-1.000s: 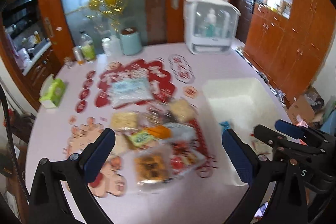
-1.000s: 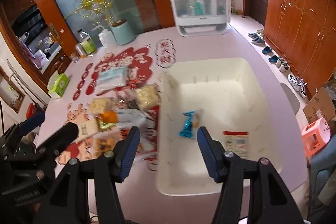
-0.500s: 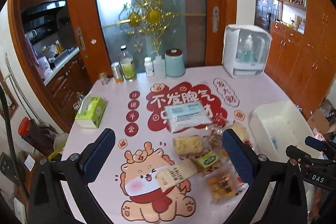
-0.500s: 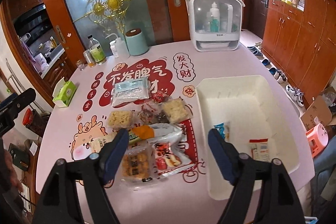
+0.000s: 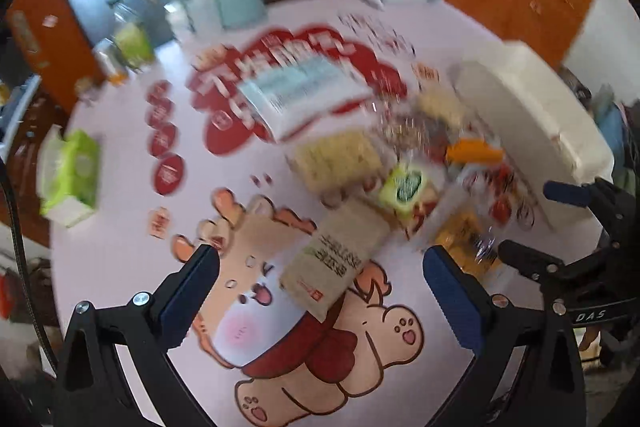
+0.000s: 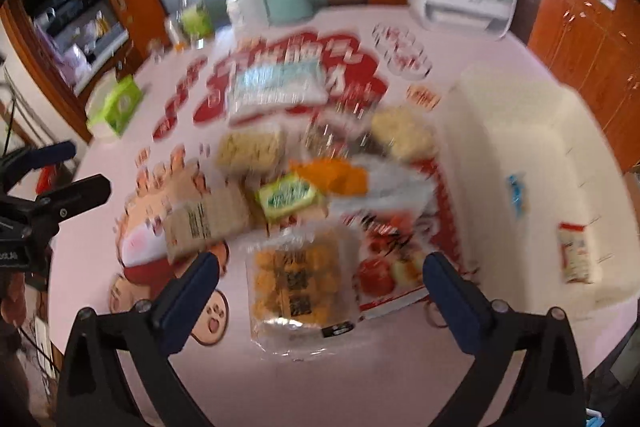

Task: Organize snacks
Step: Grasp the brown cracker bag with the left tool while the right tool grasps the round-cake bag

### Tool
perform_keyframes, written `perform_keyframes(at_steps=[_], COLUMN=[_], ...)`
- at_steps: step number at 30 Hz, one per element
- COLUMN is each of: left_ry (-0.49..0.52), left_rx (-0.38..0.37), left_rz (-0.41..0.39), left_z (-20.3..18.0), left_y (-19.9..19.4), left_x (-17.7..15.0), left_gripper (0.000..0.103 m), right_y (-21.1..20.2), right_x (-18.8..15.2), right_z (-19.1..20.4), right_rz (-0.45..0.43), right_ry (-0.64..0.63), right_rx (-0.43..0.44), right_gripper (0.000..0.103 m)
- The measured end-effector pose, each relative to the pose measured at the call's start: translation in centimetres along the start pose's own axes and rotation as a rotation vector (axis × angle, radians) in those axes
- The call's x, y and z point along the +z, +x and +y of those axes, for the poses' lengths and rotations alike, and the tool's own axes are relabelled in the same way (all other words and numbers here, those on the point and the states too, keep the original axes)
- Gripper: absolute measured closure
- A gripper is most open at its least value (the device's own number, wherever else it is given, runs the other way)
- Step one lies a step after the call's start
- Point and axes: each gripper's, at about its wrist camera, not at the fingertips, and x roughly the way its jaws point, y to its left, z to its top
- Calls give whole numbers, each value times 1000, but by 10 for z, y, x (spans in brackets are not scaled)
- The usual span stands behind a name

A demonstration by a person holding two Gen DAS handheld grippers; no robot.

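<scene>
Both tools gape empty: left tool (image 5: 320, 287) above a blurred brown packet (image 5: 338, 255), right tool (image 6: 320, 287) above a smeared cookie bag (image 6: 302, 283).

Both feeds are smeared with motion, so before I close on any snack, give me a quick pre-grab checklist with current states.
1. Left gripper open and empty: ok.
2. Right gripper open and empty: ok.
3. Left target lined up: ok, the brown packet sits between its fingers in the left view.
4. Right target lined up: ok, the clear bag of orange snacks sits between its fingers in the right view.
5. White bin has room: ok, only a blue packet and a white packet inside.
6. Height above the table: cannot tell, both pictures are blurred.
</scene>
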Motion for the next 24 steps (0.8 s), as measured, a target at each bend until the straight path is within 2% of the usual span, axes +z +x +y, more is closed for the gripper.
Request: perform_keyframes(at_steps=[6, 13, 17, 19, 20, 23, 24], left_ry=[76, 158, 166, 166, 167, 169, 167], left_rx=[-22, -30, -39, -43, -43, -47, -48], left_rz=[106, 195, 243, 263, 271, 267, 264], left_z=[1, -8, -11, -11, -11, -10, -10], left_y=[56, 100, 119, 127, 129, 131, 130], left_x=[-5, -5, -6, -6, -7, -4, -3], left_gripper=[2, 2, 4, 6, 9, 12, 16], right_y=[52, 81, 92, 96, 97, 98, 97], right_x=[-15, -24, -27, -28, -27, -26, -26], right_z=[12, 19, 21, 21, 20, 19, 19], right_rz=[125, 236, 291, 303, 307, 295, 288], right_ry=[-37, -38, -40, -34, -28, -12, -10], right_rx=[-24, -20, -12, -15, -17, -26, -25], right_gripper=[1, 1, 1, 4, 9, 15, 15])
